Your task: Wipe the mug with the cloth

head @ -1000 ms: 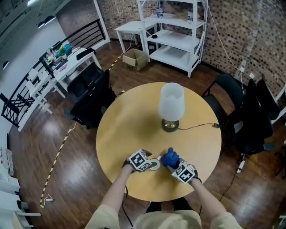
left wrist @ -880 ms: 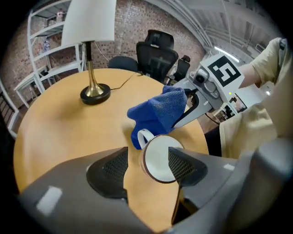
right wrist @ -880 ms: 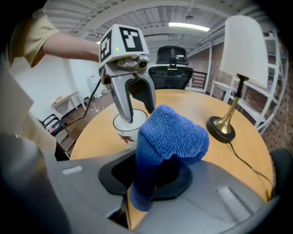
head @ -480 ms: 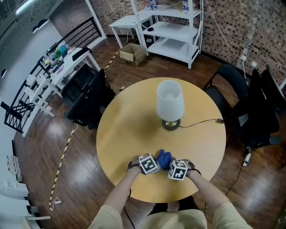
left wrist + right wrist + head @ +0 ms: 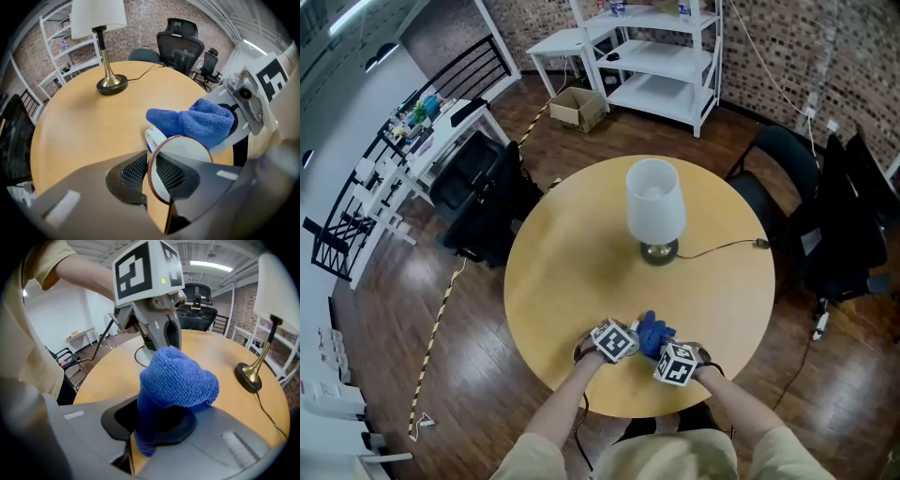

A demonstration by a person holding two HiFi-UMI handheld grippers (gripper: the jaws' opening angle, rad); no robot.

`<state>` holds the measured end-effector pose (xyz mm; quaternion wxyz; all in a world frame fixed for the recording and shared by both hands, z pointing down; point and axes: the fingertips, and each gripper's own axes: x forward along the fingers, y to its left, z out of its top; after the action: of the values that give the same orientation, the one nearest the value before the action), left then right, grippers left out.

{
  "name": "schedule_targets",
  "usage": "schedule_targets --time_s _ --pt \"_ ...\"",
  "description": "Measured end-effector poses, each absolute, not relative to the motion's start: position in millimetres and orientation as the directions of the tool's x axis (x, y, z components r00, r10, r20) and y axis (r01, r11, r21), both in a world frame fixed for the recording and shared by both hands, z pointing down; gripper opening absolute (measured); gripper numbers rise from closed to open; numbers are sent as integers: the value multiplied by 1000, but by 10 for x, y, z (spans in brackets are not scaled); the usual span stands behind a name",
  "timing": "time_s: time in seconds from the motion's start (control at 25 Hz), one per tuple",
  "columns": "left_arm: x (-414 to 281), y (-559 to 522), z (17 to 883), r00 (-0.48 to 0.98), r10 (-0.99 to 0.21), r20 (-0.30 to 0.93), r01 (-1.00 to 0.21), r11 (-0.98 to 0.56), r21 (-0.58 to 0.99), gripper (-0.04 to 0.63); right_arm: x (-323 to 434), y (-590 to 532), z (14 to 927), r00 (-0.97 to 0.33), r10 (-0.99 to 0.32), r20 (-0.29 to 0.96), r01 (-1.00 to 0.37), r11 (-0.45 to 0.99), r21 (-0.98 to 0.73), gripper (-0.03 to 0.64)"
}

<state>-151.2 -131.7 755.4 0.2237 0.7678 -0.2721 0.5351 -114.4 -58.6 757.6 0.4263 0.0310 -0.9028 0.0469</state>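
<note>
A white mug (image 5: 180, 161) with a brown rim stands on the round wooden table (image 5: 572, 272) near its front edge. My left gripper (image 5: 149, 176) points steeply down and is shut on the mug's rim; its jaws have just been closing, with one pad inside and one outside. My right gripper (image 5: 147, 427) is shut on a bunched blue cloth (image 5: 176, 380), which hangs just above the mug's far side (image 5: 197, 119). In the head view the two marker cubes sit side by side, left gripper (image 5: 623, 345) and right gripper (image 5: 667, 354), with the cloth (image 5: 652, 331) between them. They hide the mug there.
A table lamp (image 5: 654, 202) with a white shade and brass foot stands mid-table, and its cord (image 5: 722, 247) runs off to the right. Black office chairs (image 5: 787, 187) ring the table. White shelving (image 5: 666, 56) stands at the back.
The left gripper has come down over the mug and now hides it in the head view. The right gripper has moved in to the left with the cloth, close beside it.
</note>
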Motion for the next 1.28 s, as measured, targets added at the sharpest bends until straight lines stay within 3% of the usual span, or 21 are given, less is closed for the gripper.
schedule_targets --time_s 0.6,1.28 --pt "-1623 -1157 7603 237 -262 935 -938 -312 150 49 -1206 -280 7603 -669 -103 736 -249 964 -91 71" --pt "-1664 -903 7641 261 -289 921 -942 133 309 21 -1426 33 7581 -673 -77 736 -209 974 -89 71"
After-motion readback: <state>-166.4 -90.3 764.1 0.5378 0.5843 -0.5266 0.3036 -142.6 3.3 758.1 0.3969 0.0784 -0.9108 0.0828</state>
